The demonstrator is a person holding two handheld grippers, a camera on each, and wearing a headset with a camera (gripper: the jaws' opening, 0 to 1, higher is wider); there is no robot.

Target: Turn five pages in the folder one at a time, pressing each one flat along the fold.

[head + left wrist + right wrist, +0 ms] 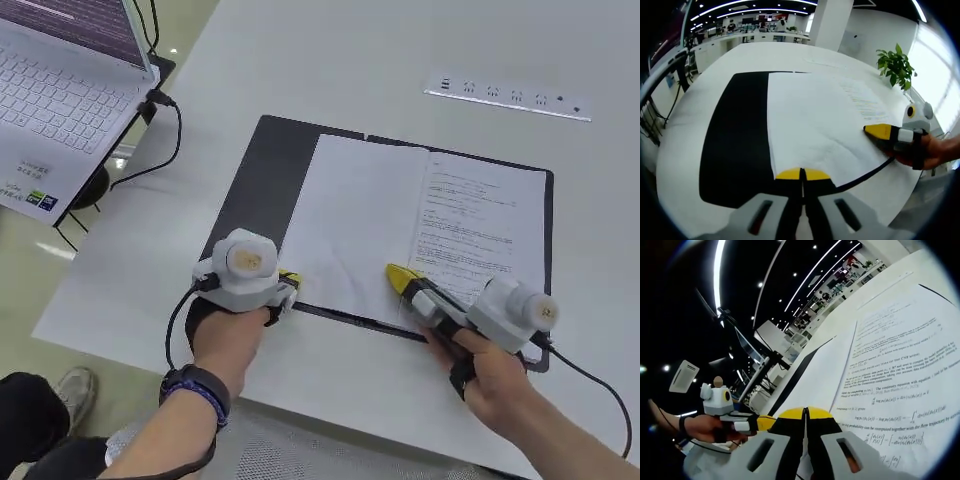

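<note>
A black folder (250, 190) lies open on the white table. Its left side holds a turned page with a blank back (350, 220); a printed page (480, 230) lies on the right. My left gripper (288, 283) is shut, its yellow tips at the blank page's lower left corner (802, 174). The right gripper (398, 275) is also shut and rests low on the paper by the fold, where the two pages meet (805, 414). In the left gripper view the right gripper (879, 131) comes in from the right. The left gripper (765, 422) shows at the lower left of the right gripper view.
An open laptop (60, 90) sits on a stand at the far left, with a black cable (170, 140) running off the table edge. A white power strip (505, 97) lies behind the folder. A potted plant (896, 65) stands beyond the table.
</note>
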